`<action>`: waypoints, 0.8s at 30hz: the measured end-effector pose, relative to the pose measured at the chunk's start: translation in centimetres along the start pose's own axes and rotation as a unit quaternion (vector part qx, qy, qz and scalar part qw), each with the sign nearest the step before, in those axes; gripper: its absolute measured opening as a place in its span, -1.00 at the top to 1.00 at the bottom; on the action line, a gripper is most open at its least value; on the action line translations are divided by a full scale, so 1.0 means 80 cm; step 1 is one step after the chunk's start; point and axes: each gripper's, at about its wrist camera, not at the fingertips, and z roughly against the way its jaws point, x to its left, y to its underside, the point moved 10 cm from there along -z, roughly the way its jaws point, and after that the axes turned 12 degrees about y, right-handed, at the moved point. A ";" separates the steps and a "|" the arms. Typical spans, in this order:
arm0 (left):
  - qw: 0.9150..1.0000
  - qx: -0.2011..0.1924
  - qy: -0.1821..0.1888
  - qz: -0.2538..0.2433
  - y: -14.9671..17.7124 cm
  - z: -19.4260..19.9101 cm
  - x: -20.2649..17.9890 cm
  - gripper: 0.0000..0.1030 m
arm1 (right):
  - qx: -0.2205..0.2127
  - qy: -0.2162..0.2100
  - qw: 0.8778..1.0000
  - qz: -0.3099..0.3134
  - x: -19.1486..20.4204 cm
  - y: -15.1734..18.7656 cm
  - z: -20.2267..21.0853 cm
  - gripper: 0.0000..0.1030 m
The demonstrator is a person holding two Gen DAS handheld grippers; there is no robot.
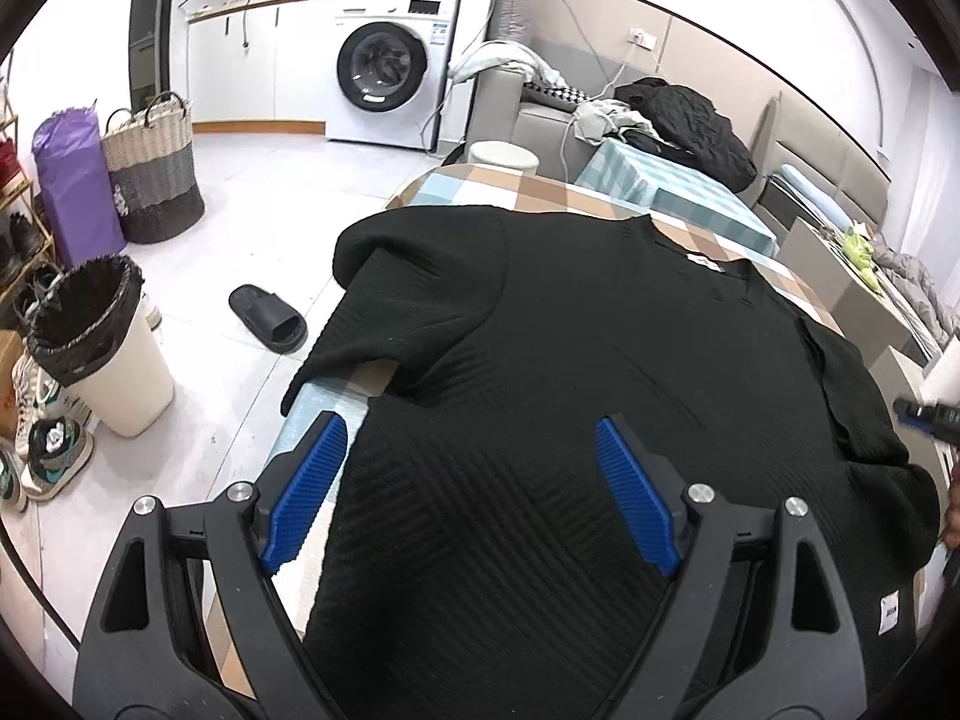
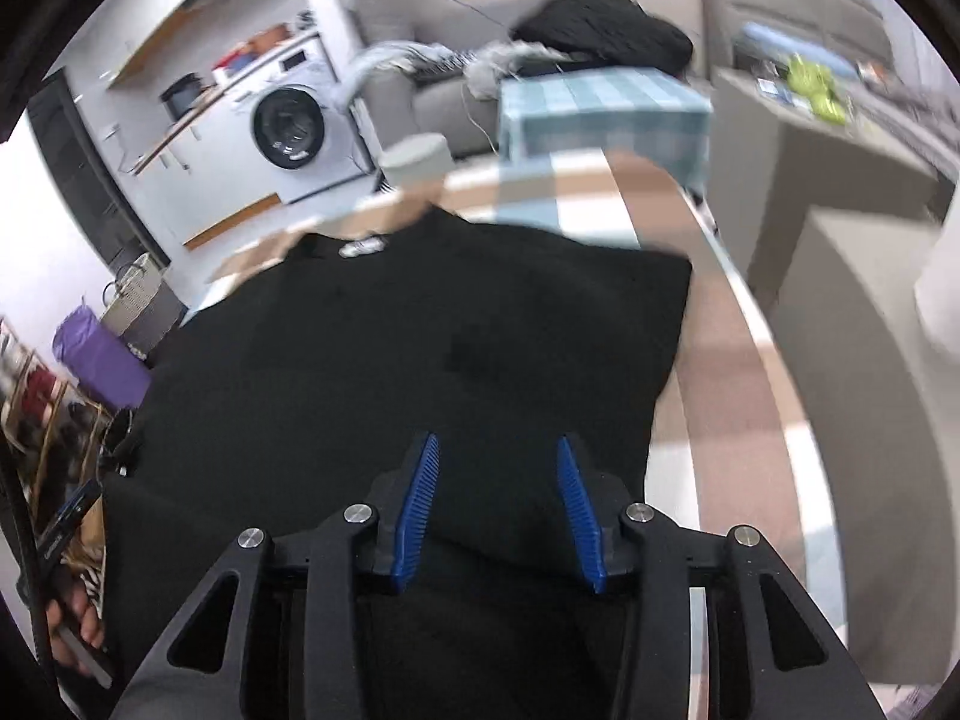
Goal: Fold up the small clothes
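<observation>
Left wrist view: the black shirt [image 1: 600,390] lay spread on the checked bench [image 1: 576,195], one sleeve folded inward. Left gripper [image 1: 471,456] jaws stood wide apart above the hem, holding nothing. Right gripper [image 2: 495,483] jaws stood partly apart over the shirt, gripping nothing.

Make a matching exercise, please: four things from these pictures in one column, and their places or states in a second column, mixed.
Things:
1. black T-shirt
2. black slipper
3. washing machine
4. bin

Places or states:
A. lined with a black bag, standing on the floor
B. spread over the checked table, one sleeve hanging past the edge
C. against the far wall, under the counter
D. lying alone on the pale floor beside the table

Pairs: 1-B, 2-D, 3-C, 4-A
</observation>
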 end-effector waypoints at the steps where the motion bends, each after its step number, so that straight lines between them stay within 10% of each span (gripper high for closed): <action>1: 1.000 0.000 0.001 0.004 -0.001 -0.001 0.003 -0.62 | 0.006 -0.006 1.000 0.001 0.011 0.004 -0.012 0.18; 6: 1.000 -0.001 -0.021 0.022 -0.004 0.005 0.030 -0.62 | 0.076 0.001 0.997 0.028 0.026 0.041 -0.054 0.18; 14: 0.991 0.014 -0.037 0.130 -0.004 -0.005 0.114 -0.62 | 0.028 -0.020 0.999 -0.012 0.017 0.031 -0.012 -0.01; 24: 0.946 0.026 0.055 0.318 0.010 -0.042 0.185 -0.46 | 0.026 -0.026 0.999 -0.027 0.022 0.052 0.002 -0.01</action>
